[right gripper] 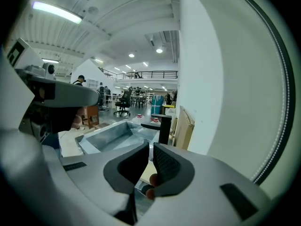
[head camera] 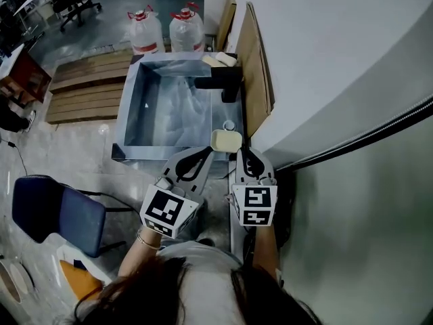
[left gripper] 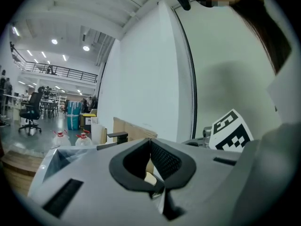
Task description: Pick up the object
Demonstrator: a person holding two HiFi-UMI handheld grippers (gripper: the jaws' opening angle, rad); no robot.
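The person's two hands are holding the grippers side by side close to the body, marker cubes facing up; a blue chair point(head camera: 51, 212) is standing off to the left. The left gripper point(head camera: 208, 154) is angling rightward; in the left gripper view its jaws are pressing together at the tips, enclosing only an empty loop. The right gripper point(head camera: 247, 156) is pointing straight ahead; in the right gripper view its jaws are drawn in to a thin slit and are pinching nothing. Just beyond both sets of tips, the object, a pale yellow block point(head camera: 226, 140), is lying on the front right corner of the metal sink point(head camera: 128, 107); whether the left tips are touching it, I cannot tell. A small round cap point(head camera: 229, 124) is sitting just behind the block; further back, a black faucet point(head camera: 220, 81) is reaching over the basin; a cardboard sheet point(head camera: 252, 66) is leaning on the wall beside it. Past the sink, two water jugs point(head camera: 167, 31) are standing on the floor near a wooden pallet point(head camera: 84, 87).
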